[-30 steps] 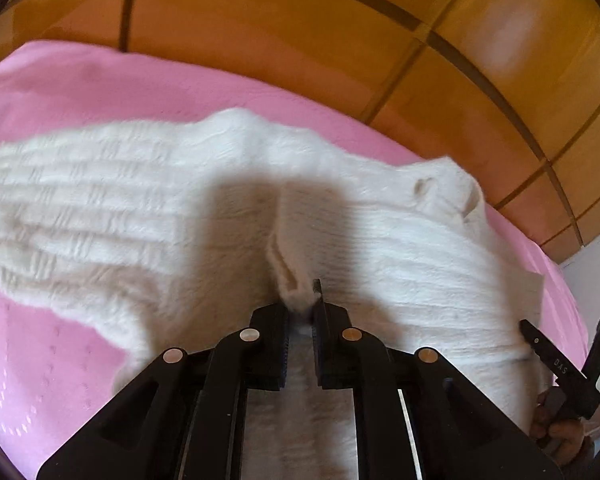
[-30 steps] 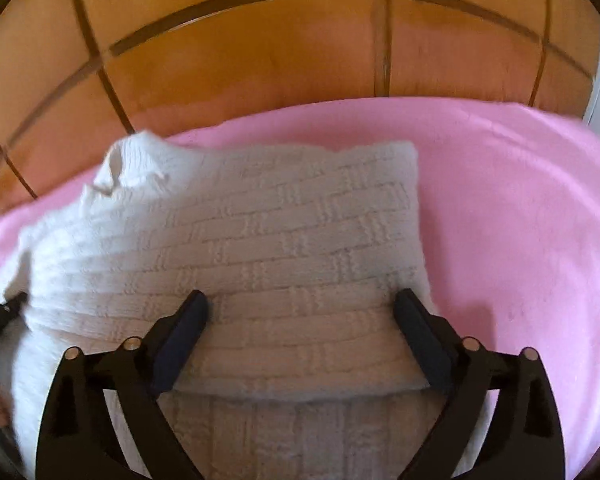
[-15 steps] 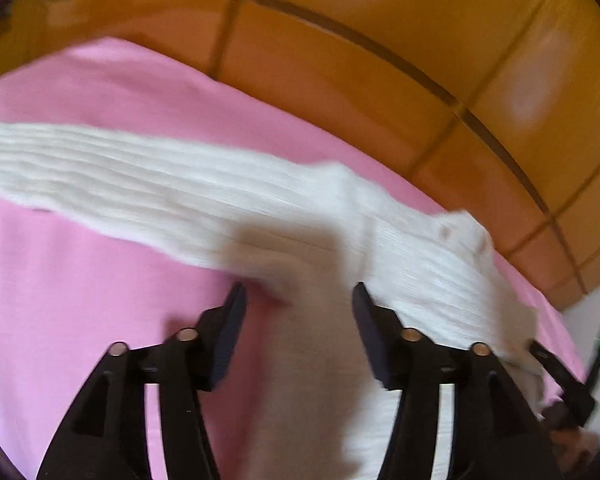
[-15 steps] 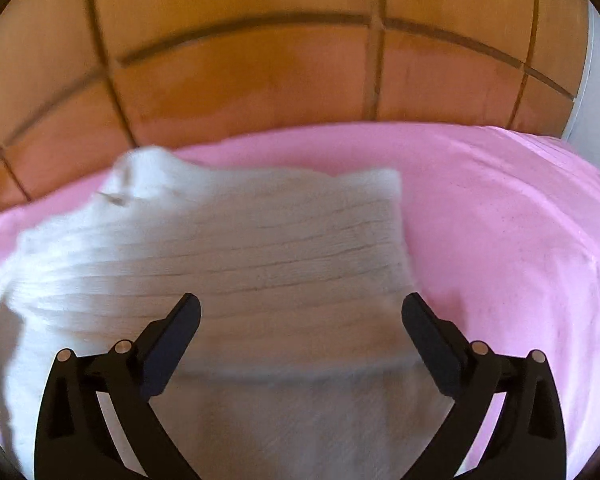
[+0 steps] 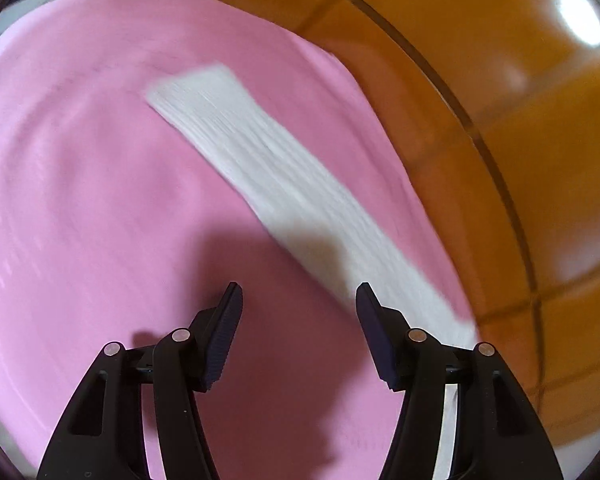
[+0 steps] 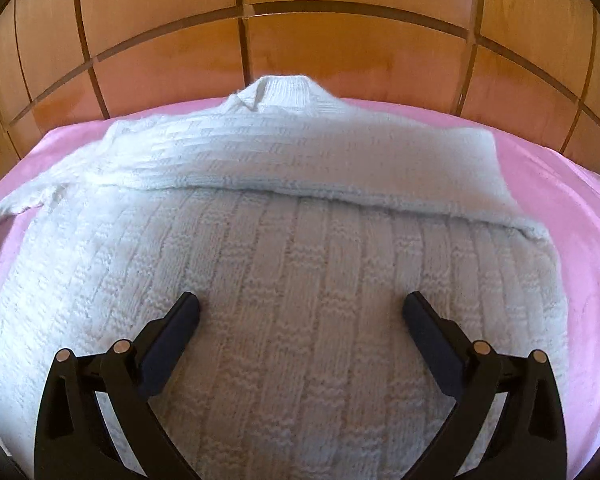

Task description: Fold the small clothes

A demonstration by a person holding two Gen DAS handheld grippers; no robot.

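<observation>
One sleeve lay folded over the sweater [image 6: 300, 300]; the other sleeve [image 5: 284, 184] stretched unfolded across the pink bed [image 5: 100, 200], both grippers' jaws wide and empty.

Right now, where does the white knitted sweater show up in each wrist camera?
Left wrist: only a blurred sleeve of the white knitted sweater, running diagonally from upper centre to lower right.
Right wrist: the sweater body fills the centre, one sleeve folded across.
Shared landmark: the pink blanket beneath it.

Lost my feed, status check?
Left gripper open, right gripper open. White knitted sweater flat on pink blanket, one sleeve outstretched. Nothing obstructing.
</observation>
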